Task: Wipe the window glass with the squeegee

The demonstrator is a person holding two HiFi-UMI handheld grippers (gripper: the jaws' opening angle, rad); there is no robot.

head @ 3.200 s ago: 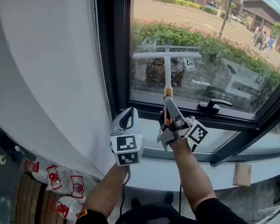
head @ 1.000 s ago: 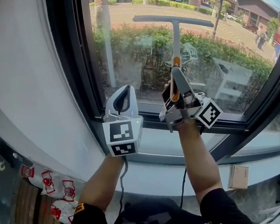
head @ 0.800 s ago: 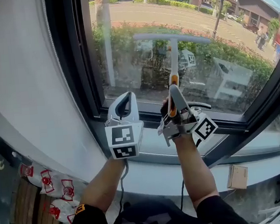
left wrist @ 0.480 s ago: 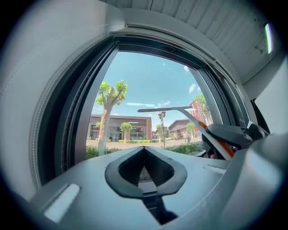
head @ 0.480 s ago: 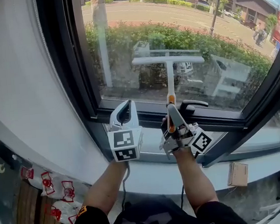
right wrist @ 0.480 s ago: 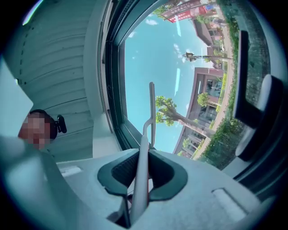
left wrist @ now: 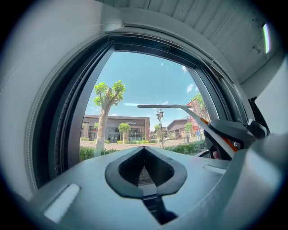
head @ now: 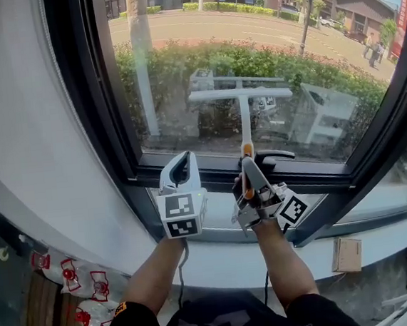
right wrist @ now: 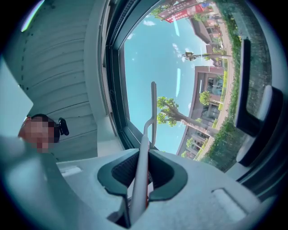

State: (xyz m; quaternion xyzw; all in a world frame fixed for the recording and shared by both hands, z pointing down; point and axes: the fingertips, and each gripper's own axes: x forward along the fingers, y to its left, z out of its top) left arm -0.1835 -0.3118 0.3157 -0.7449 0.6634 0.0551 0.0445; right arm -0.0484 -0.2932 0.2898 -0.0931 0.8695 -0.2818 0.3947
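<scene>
Shows squeegee point(head: 245, 119) — likely light, stiff — pinched low on handle by right gripper point(right wrist: 143, 173); left gripper point(left wrist: 144, 170) pressed together, empty.

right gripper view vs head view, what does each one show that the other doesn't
Only the right gripper view: the right gripper up close, jaws shut on the squeegee handle, and the slatted ceiling. Only the head view: the squeegee's blade at full width across the pane, the cardboard box below the sill, and the red-and-white packets. Both: the squeegee and the window glass.
</scene>
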